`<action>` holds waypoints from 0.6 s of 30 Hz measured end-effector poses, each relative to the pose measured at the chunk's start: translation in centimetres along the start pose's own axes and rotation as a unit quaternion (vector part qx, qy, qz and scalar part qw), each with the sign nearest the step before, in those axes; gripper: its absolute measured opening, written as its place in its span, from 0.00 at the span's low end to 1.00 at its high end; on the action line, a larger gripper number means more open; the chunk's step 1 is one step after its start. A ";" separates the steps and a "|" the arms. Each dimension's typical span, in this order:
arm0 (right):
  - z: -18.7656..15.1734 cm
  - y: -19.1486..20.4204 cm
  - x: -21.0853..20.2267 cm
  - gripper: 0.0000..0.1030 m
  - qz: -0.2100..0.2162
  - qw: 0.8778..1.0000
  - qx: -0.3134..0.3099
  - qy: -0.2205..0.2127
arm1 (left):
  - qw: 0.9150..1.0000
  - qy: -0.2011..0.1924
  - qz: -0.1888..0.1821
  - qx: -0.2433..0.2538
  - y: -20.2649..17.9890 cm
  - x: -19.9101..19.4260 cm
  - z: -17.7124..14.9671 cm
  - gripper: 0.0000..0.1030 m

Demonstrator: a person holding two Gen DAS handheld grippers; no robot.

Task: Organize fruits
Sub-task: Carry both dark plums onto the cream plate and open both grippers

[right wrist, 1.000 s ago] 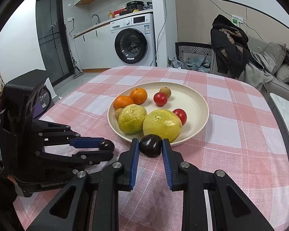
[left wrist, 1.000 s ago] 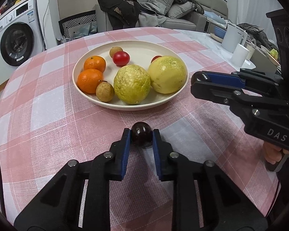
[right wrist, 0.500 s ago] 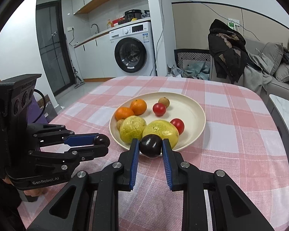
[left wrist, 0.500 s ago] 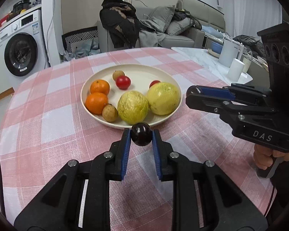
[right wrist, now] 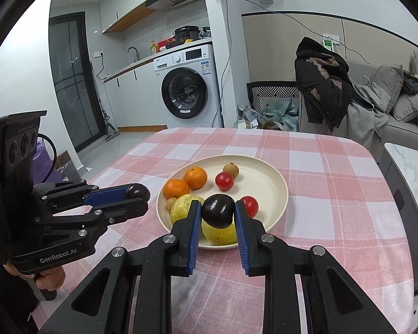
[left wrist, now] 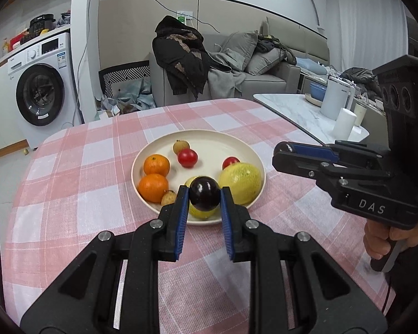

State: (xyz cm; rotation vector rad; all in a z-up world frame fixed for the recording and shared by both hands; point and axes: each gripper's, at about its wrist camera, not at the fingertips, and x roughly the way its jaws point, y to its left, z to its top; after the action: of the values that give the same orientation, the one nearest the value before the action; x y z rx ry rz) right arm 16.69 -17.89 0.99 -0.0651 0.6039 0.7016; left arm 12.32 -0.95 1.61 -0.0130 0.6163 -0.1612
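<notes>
Left gripper (left wrist: 204, 197) is clamped on a dark round plum (left wrist: 204, 197), held above the near rim of the plate (left wrist: 253, 161). Right gripper (right wrist: 218, 215) is clamped on a second dark plum (right wrist: 218, 214), also over the plate's near edge. The plate sits on the pink checked tablecloth (left wrist: 69, 183), holding two oranges (left wrist: 153, 188), two large yellow fruits (left wrist: 241, 179), two red tomatoes (left wrist: 187, 158) and small brown fruits.

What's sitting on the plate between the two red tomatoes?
Nothing: bare plate separates the far tomato from the near tomato, clearest in the right wrist view.
</notes>
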 end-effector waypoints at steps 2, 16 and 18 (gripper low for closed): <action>0.3 0.1 0.0 0.24 0.000 1.000 -0.002 -0.003 | 1.000 -0.003 0.002 -0.001 -0.1 0.0 0.5 0.19; 2.6 -1.7 1.9 0.24 0.006 0.998 0.062 -0.002 | 1.000 -0.007 0.016 -0.014 0.7 2.3 3.2 0.19; 3.0 -1.8 2.3 0.24 0.004 0.998 0.065 -0.001 | 1.000 -0.006 0.020 -0.013 0.7 2.9 3.5 0.19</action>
State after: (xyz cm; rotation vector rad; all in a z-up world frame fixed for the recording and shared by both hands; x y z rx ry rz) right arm 20.69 -17.17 1.95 0.0588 0.6472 0.6684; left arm 16.75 -0.79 2.77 -0.0263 0.6063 -0.1136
